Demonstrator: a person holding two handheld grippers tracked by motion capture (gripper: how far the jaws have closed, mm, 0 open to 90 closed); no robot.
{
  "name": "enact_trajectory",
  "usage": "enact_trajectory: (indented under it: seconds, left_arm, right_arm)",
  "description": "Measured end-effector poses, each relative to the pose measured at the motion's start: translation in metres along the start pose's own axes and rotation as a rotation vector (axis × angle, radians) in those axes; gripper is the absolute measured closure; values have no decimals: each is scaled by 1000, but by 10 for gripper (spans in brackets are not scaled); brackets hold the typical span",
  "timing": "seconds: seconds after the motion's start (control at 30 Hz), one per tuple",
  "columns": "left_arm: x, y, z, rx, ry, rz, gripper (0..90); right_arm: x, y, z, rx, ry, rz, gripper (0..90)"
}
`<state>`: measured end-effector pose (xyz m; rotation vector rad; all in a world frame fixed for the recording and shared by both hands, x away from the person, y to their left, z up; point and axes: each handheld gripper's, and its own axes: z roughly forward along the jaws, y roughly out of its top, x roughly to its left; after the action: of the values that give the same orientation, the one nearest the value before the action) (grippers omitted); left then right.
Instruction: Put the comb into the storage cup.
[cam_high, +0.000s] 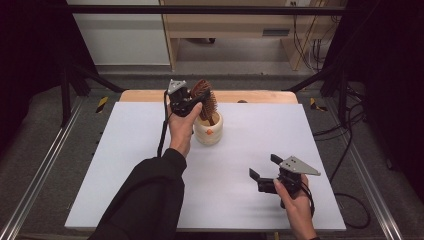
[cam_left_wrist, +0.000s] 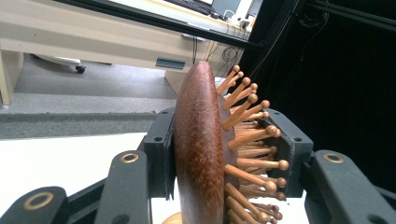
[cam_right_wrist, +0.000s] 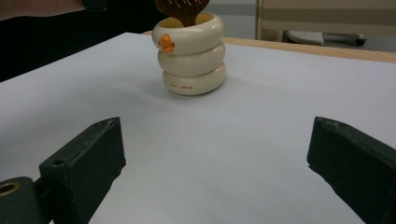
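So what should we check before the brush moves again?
1. Left hand-held gripper clamped on the wooden hairbrush: ok, pads press on both sides.
2. Brush handle inside the cream duck cup: ok.
3. Cup standing upright on the white table: ok.
4. Handle resting on the cup's bottom: cannot tell, hidden inside.
5. Right hand-held gripper out of the way: ok, open and apart from the cup.
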<state>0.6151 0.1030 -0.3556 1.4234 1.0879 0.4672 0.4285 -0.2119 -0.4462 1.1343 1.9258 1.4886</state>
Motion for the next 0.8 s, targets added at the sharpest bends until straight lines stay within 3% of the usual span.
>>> enact_trajectory:
  seconds: [0.8]
  left_arm:
    - [10, -1, -3, 5, -5, -18, 496]
  right_arm:
    - [1, 0, 0, 3, 2, -1, 45]
